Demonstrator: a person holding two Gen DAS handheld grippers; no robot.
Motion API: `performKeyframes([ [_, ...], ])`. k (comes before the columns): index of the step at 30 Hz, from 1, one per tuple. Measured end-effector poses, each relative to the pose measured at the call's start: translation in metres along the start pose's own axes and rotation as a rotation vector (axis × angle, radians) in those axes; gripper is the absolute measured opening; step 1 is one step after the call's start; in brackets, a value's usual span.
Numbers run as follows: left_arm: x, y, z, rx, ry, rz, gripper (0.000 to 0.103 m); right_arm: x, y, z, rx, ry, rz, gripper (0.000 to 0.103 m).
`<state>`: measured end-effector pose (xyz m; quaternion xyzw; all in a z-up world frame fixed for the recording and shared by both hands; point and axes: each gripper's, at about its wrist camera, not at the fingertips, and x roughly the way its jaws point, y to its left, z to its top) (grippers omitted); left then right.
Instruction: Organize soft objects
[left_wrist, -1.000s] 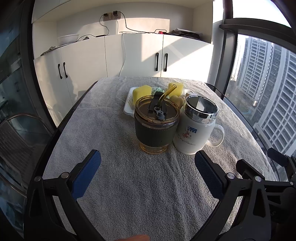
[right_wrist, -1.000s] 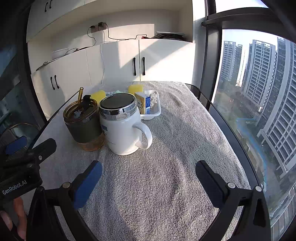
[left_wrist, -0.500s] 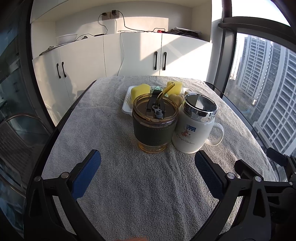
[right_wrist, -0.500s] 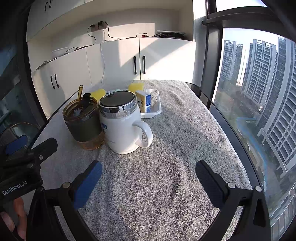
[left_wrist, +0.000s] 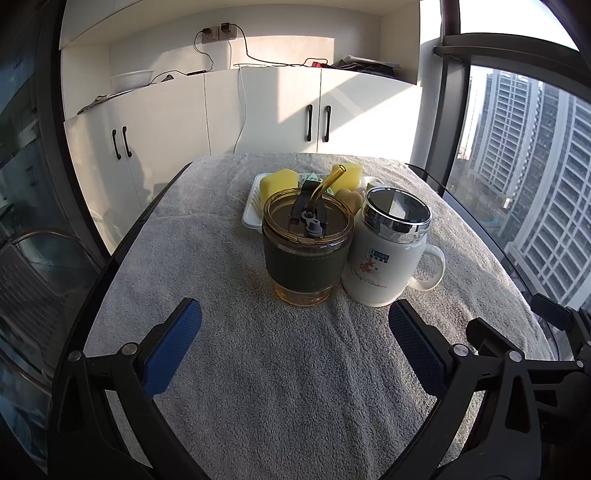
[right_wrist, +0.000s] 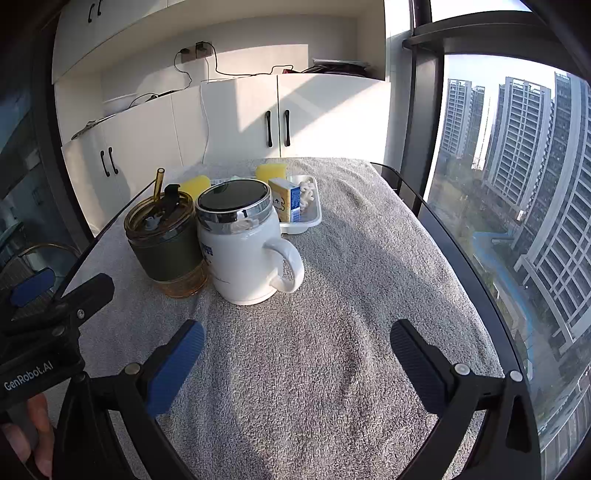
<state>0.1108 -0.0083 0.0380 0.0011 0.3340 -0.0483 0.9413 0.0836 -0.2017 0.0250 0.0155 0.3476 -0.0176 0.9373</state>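
A grey towel (left_wrist: 280, 369) covered the surface. In the middle of the left wrist view stood an amber tumbler (left_wrist: 306, 254) with a dark sleeve and a bent straw, touching or just beside a white mug (left_wrist: 388, 254) with a chrome lid, its handle turned to the right of the frame. Both stood in front of a white tray (left_wrist: 249, 214) and hid much of it. White cabinets (left_wrist: 258, 110) filled the upper frame, and tower blocks showed through the window on the right.

The sponges (left_wrist: 277, 181) lay in the tray, above the frame's middle and well beyond the fingers. In the right wrist view the tray (right_wrist: 316, 218) sat above centre, behind the mug (right_wrist: 243, 254) and to the right of the tumbler (right_wrist: 166, 251); it also held a small yellow and blue box (right_wrist: 286, 199) and some white pieces.

The left gripper (left_wrist: 295, 332) hovered low in the frame with its blue-padded fingers (left_wrist: 173, 349) wide apart and empty. The right gripper (right_wrist: 297, 347) likewise had its fingers (right_wrist: 177, 369) spread and held nothing.

The sponges were yellow blocks, two of them visible, one at the tray's left end and one (right_wrist: 271, 171) at its far side.
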Motion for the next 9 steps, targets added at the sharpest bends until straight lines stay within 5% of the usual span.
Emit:
performKeyframes([
  [9, -0.0001, -0.0001, -0.0001, -0.001, 0.002, -0.001, 0.103, 0.0011, -0.0007, -0.0004, -0.001, 0.001, -0.003, 0.103],
])
